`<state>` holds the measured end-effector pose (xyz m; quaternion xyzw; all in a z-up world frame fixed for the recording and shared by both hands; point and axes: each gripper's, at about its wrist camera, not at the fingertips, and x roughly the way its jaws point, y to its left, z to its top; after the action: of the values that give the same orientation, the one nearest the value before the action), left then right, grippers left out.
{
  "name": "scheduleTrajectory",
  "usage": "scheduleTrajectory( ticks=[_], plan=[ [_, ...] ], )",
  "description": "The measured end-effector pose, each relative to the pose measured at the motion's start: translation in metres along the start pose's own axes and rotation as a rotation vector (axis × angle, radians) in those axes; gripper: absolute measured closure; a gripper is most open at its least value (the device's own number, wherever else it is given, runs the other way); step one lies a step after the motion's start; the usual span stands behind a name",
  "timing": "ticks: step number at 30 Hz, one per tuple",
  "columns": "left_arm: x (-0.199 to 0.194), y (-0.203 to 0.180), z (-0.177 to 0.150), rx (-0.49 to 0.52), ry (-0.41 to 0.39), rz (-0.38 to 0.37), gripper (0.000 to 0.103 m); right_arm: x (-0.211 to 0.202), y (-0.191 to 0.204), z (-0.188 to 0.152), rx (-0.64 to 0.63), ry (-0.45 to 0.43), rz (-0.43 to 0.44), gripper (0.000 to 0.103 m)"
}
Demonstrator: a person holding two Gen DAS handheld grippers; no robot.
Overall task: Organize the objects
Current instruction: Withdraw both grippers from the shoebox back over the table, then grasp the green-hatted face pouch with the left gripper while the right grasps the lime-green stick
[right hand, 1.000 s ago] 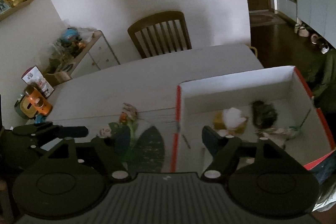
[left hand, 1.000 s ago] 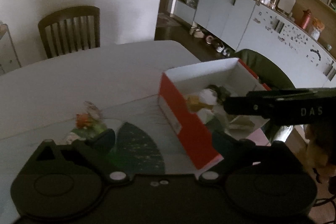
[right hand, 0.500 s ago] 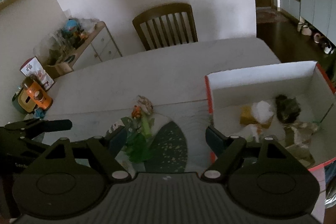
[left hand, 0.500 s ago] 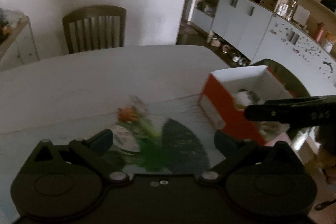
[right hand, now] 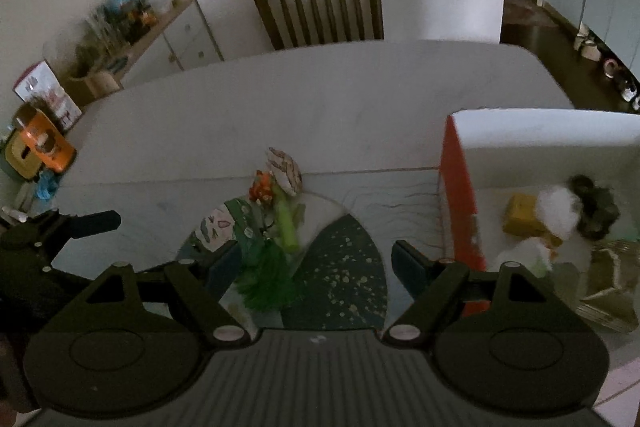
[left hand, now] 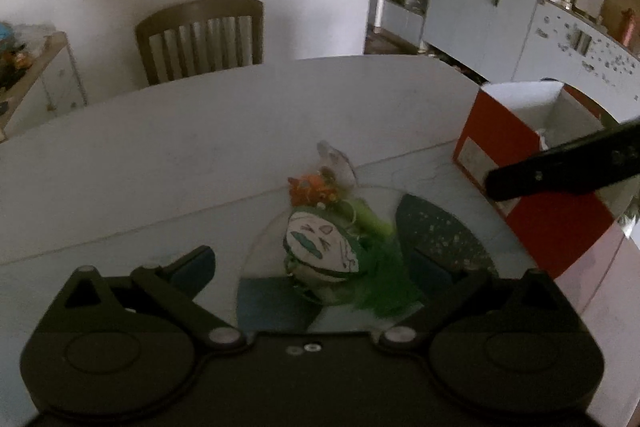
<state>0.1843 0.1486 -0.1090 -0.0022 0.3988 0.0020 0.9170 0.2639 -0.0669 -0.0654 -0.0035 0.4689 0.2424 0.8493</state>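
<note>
Dim dining room, white table (left hand: 200,147). Low in the left wrist view, the left gripper (left hand: 316,263) has its fingers spread wide, holding nothing, around a small pile of toys (left hand: 324,247) at frame centre: a drawn-on face pouch, orange flower, green feathers. In the right wrist view, the right gripper (right hand: 316,263) is likewise spread and empty. A red cardboard box (right hand: 456,203) of collected toys sits at right.

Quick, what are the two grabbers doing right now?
Left gripper: open, holding nothing, toys below it.
Right gripper: open, holding nothing.
</note>
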Motion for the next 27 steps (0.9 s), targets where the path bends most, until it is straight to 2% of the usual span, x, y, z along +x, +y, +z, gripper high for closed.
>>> scheduleTrajectory(
  ticks=[9,15,21,27],
  plan=[
    [0.028,-0.005,-0.003,0.089,-0.010,0.015,0.001,0.049,0.015,0.004,-0.068,0.074,-0.002,0.021],
    [0.042,0.000,-0.005,0.061,0.004,-0.026,0.004,0.077,0.021,0.010,-0.086,0.111,-0.016,0.021],
    [0.052,0.010,-0.004,-0.002,0.017,-0.062,0.017,0.095,0.024,0.015,-0.079,0.126,-0.018,0.022],
    [0.058,0.020,-0.004,-0.050,0.034,-0.078,0.028,0.110,0.029,0.021,-0.070,0.150,-0.004,0.037]
  ],
)
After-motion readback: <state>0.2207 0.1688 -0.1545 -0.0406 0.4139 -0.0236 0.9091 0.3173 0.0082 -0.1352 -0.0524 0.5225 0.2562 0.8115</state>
